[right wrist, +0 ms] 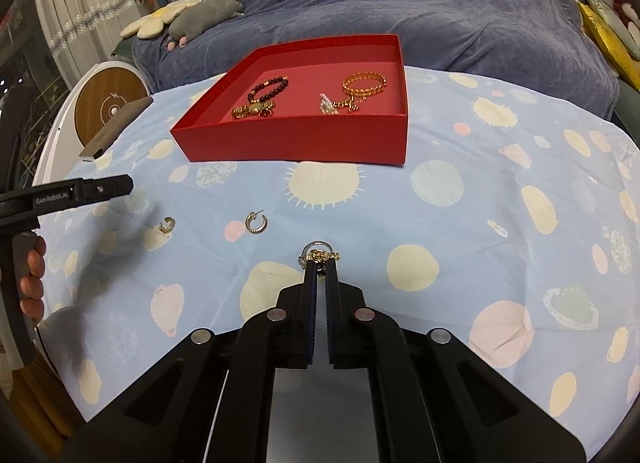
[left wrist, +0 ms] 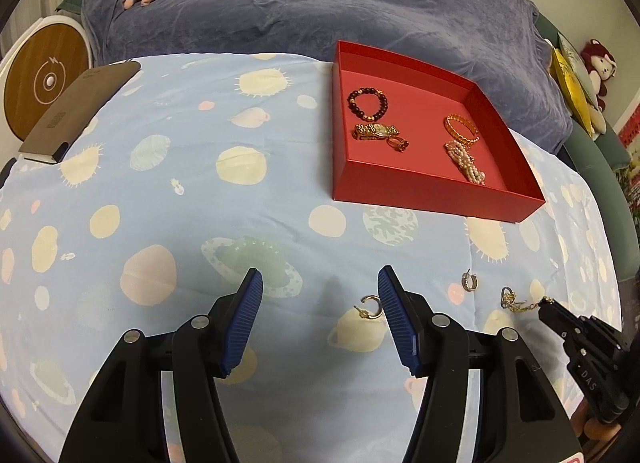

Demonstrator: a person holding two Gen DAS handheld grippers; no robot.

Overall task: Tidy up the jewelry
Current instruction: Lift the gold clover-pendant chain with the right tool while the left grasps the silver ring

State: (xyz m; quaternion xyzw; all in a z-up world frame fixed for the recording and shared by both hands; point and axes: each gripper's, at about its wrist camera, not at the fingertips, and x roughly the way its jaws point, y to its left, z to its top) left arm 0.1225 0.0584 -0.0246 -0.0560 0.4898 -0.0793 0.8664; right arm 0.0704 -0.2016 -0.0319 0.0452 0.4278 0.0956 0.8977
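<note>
On the far half of the surface (right wrist: 500, 191) sits the red tray (right wrist: 296, 141), directly beyond the right gripper (right wrist: 320, 263), fingers nearly closed on the chain (right wrist: 320, 255). Left gripper (left wrist: 320, 283) fingers wide open, empty; one hoop earring (left wrist: 370, 307) lies between them, near right.
</note>
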